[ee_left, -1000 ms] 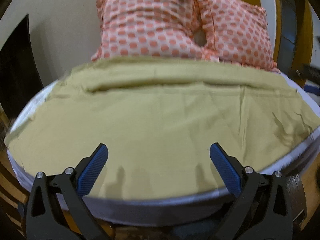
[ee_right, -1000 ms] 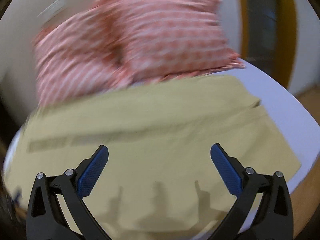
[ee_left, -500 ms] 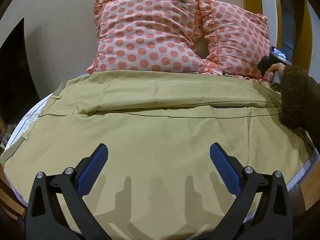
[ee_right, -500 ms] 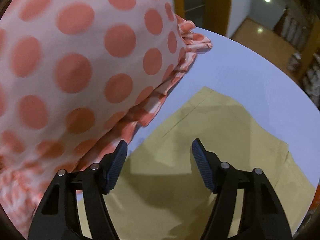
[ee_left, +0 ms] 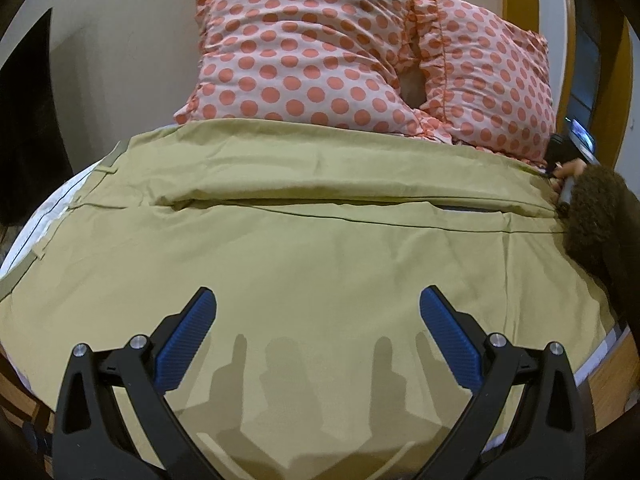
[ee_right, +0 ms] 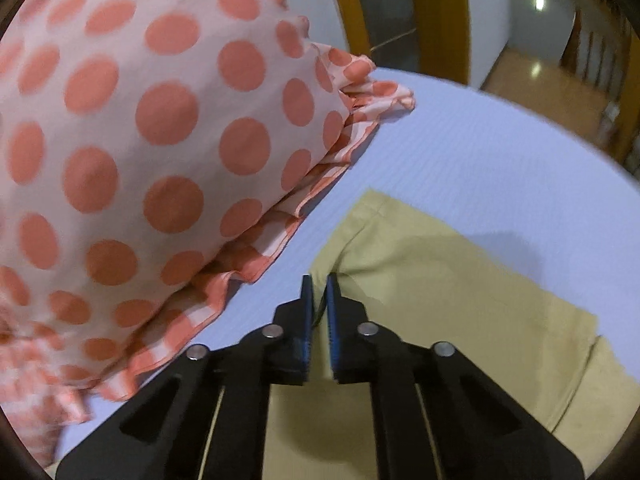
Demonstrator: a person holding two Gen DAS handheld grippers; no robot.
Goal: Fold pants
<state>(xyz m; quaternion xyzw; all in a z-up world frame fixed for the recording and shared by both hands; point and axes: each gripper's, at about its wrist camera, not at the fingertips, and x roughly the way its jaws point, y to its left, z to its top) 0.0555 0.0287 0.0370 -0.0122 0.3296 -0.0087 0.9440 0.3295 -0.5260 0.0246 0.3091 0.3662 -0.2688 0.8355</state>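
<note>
One pair of khaki pants (ee_left: 304, 240) is lying spread across a bed (ee_right: 500, 148) covered in a pale lavender sheet, its far edge running just beside two pink pillows: a left pillow (ee_left: 296, 52) and a right pillow (ee_left: 492, 80), both dotted with coral spots and leaning side by side against the wall. The left claw (ee_left: 318, 320) is hovering over the near part of the cloth with its two blue-padded fingers (ee_left: 186, 334) spread wide and gripping nothing, their shadows falling on the fabric below. The right claw (ee_right: 319, 292) is pinching the pants (ee_right: 460, 300) at a far corner next to a pillow's frilled edge (ee_right: 280, 236), its fingers drawn nearly together with a fold of cloth caught between them. The left wrist view is taking in the whole garment, including the waistband (ee_left: 28, 264) at the left side and a fuzzy brown sleeve (ee_left: 596, 216) at the right edge. The right wrist view is showing instead the bare sheet beyond the hem, a wooden door frame (ee_right: 436, 16) and a lit hallway floor (ee_right: 548, 88).
</note>
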